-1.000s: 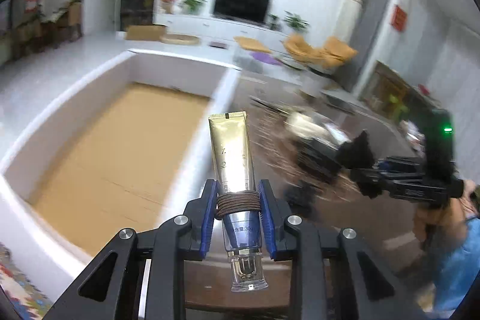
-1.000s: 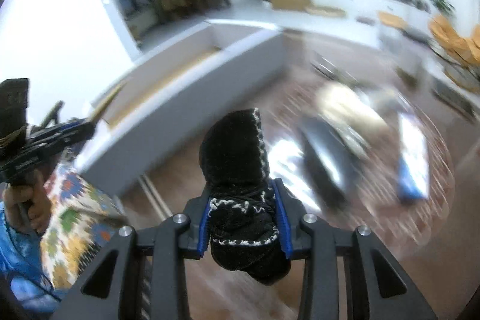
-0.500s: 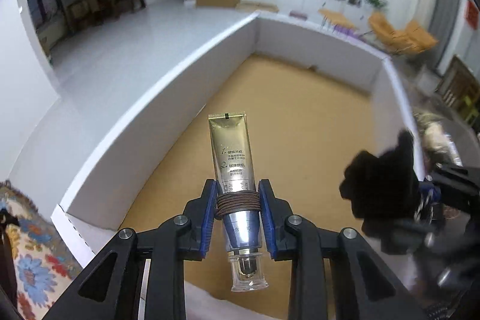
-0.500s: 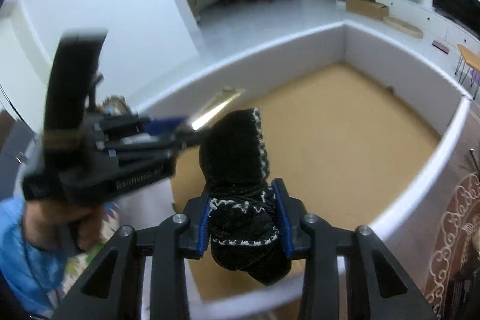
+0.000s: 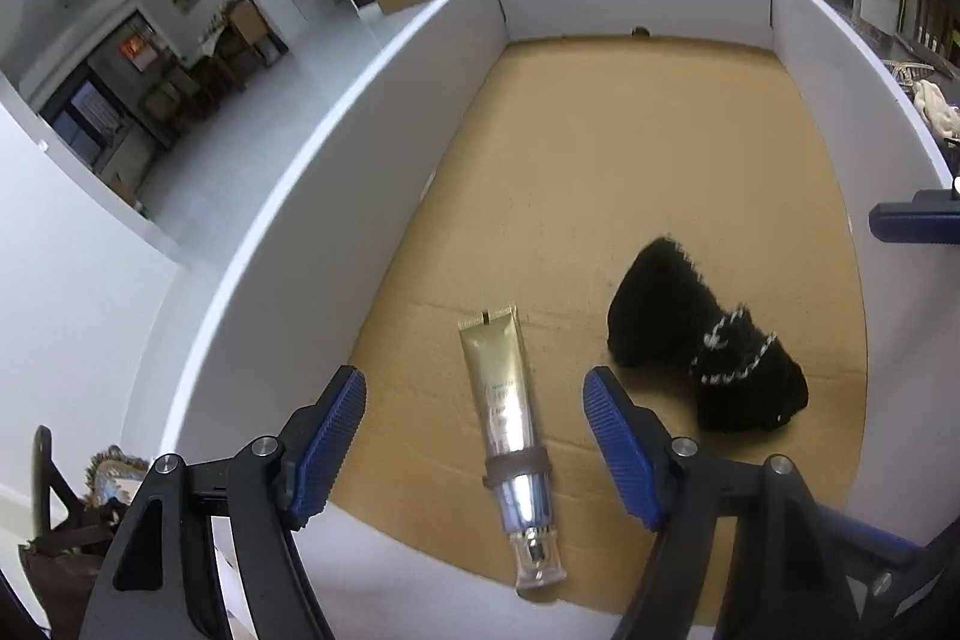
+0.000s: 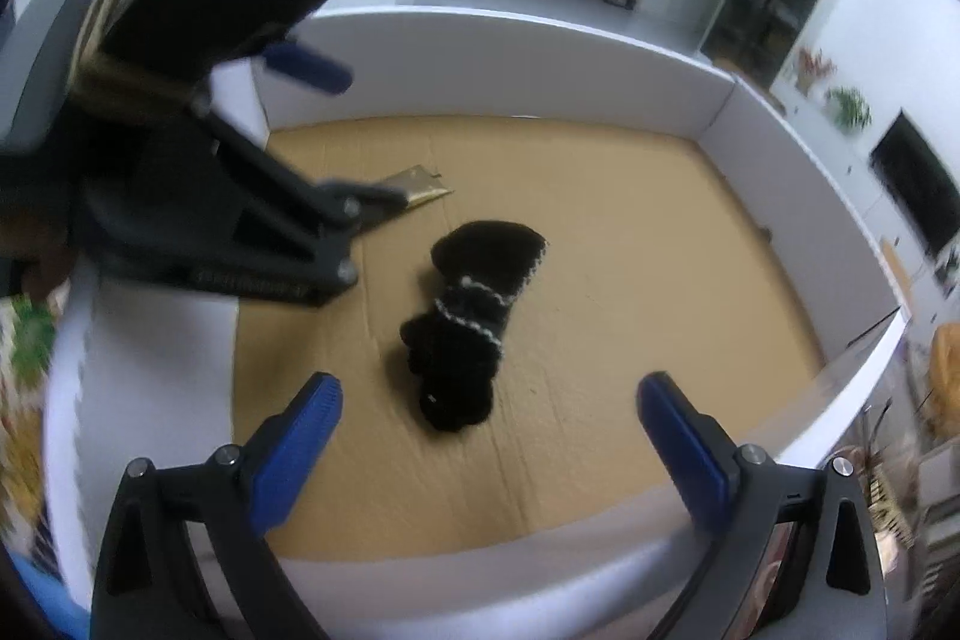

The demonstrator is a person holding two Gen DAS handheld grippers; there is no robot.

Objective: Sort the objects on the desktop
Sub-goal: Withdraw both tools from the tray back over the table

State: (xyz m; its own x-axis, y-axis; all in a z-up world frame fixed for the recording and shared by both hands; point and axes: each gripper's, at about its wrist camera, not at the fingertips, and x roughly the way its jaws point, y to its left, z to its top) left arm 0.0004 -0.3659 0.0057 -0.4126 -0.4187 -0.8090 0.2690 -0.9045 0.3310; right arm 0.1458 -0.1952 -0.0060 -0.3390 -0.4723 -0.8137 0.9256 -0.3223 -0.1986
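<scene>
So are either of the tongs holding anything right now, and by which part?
Nothing is held. Both left tongs and right tongs are opening with nothing between the pads; the gold tube and black knit piece lie on the box floor.

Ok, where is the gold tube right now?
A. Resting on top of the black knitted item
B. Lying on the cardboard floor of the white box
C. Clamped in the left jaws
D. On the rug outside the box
B: the gold tube lies flat on the white box's cardboard floor, beside the black knitted item, untouched by the opening left jaws.
</scene>
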